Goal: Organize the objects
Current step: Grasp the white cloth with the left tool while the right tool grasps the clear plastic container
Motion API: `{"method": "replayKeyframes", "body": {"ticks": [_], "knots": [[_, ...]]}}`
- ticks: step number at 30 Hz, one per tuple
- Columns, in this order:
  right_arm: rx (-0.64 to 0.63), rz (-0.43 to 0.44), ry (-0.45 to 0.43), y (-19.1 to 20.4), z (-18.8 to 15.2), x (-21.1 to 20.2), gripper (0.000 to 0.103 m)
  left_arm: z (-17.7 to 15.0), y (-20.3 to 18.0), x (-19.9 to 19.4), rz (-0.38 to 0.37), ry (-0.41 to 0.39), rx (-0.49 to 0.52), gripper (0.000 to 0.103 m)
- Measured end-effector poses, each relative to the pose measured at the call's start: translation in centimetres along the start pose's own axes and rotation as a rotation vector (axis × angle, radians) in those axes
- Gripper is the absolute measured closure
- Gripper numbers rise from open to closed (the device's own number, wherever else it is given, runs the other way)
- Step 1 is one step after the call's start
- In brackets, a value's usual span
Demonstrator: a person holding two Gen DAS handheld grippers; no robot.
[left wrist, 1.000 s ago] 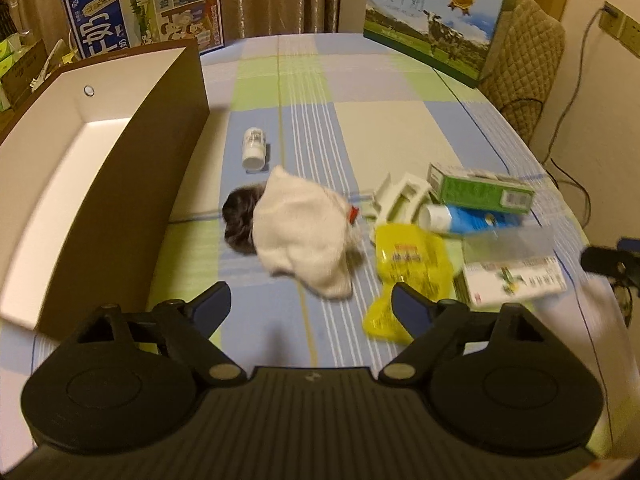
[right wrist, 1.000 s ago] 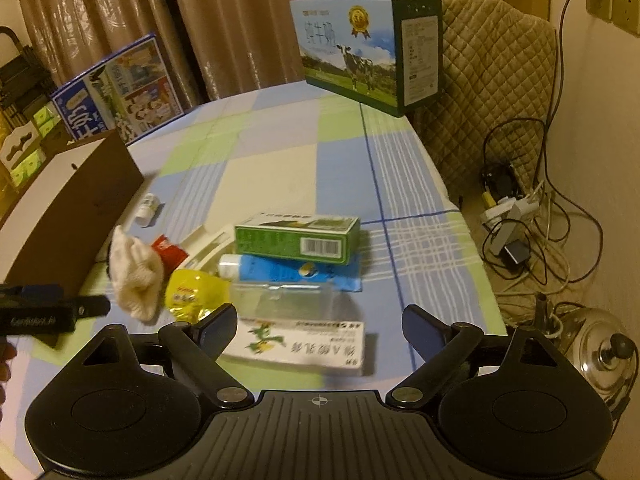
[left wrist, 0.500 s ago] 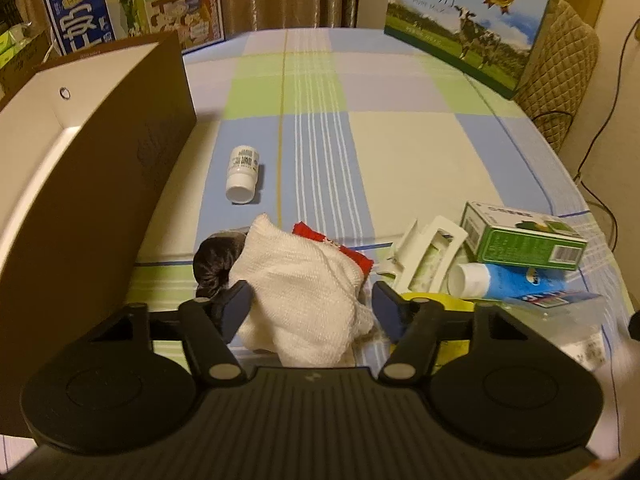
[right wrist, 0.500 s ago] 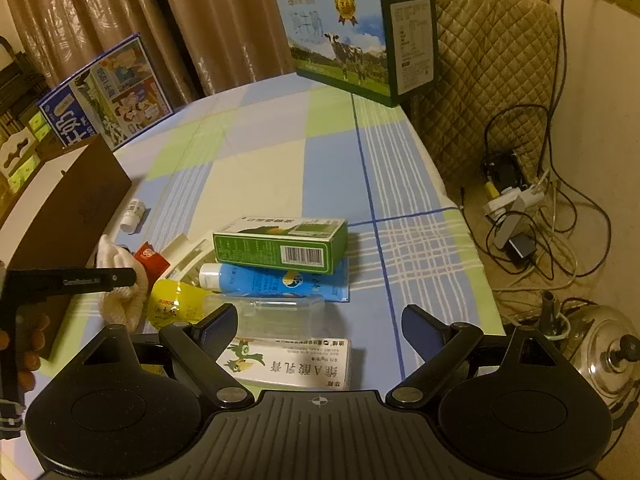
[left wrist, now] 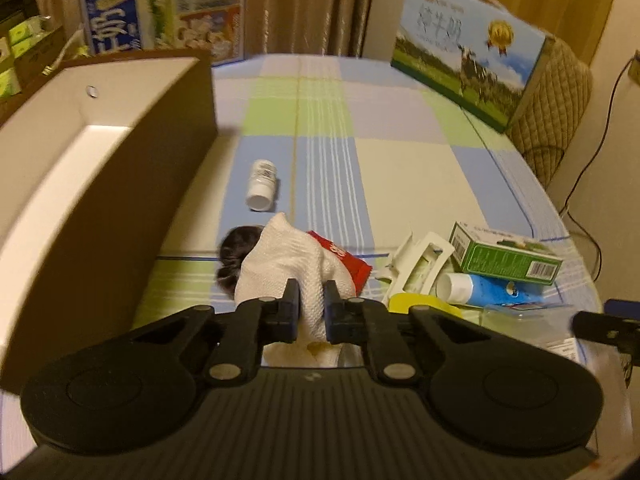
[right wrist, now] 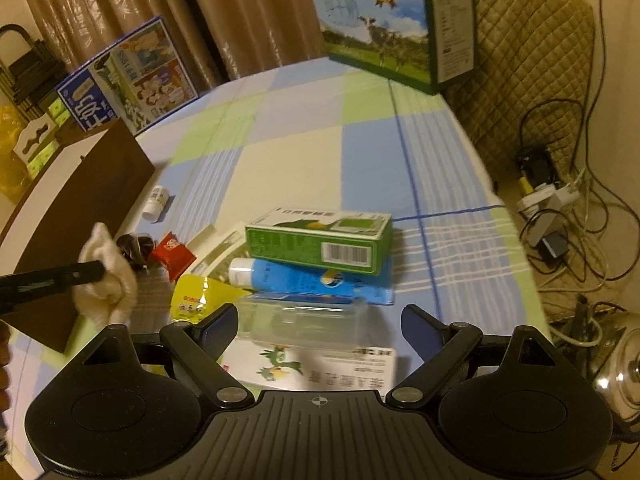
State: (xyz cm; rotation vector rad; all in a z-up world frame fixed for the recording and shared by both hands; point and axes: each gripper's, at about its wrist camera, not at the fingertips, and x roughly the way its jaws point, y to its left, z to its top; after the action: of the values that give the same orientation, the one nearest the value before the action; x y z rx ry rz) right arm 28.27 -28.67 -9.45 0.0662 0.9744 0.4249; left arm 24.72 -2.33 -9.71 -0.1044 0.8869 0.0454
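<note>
The white cloth (left wrist: 288, 264), a soft waffle-weave bundle, lies on the checked tabletop (left wrist: 400, 176) just right of the brown box (left wrist: 120, 200), and the left tool (left wrist: 311, 304) has just closed its jaws on the near end of it, fabric pinched between the pads. The cloth's long axis runs away from that tool and slightly left, ending in a rounded tip that points toward a small white bottle (left wrist: 262, 186) lying on its side with its cap toward the camera. A dark round thing (left wrist: 236, 248) sits against the cloth's left edge and a red packet (left wrist: 344, 260) pokes out on its right. The box beside it is open-topped, pale inside, with a tall stiff wall. Beyond the bottle the tabletop is bare as far as two milk cartons (left wrist: 468, 56) at the far edge. To the right, a crowded heap: a green carton (right wrist: 320, 240) resting on a blue tube (right wrist: 304, 280), a yellow pouch (right wrist: 200, 296), a clear plastic case (right wrist: 300, 316) and a white printed box (right wrist: 320, 364). The right tool (right wrist: 320, 324) hovers over the case with jaws wide apart, gripping nothing.
</note>
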Motion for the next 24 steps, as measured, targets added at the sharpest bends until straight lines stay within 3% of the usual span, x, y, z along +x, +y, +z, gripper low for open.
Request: {"method": "replayKeyframes", "body": {"ticks": [17,24], "knots": [[-0.081,-0.131,0.061,3.2,-0.1,4.9,0.016,-1.9,3.2,-5.3,0.087,-0.026,-0.113,0.094],[-0.089,-0.122,0.038,2.9,-0.3,4.5,0.018,-2.2,3.4,-6.4,0.102,-0.034,-0.126,0.094]]}}
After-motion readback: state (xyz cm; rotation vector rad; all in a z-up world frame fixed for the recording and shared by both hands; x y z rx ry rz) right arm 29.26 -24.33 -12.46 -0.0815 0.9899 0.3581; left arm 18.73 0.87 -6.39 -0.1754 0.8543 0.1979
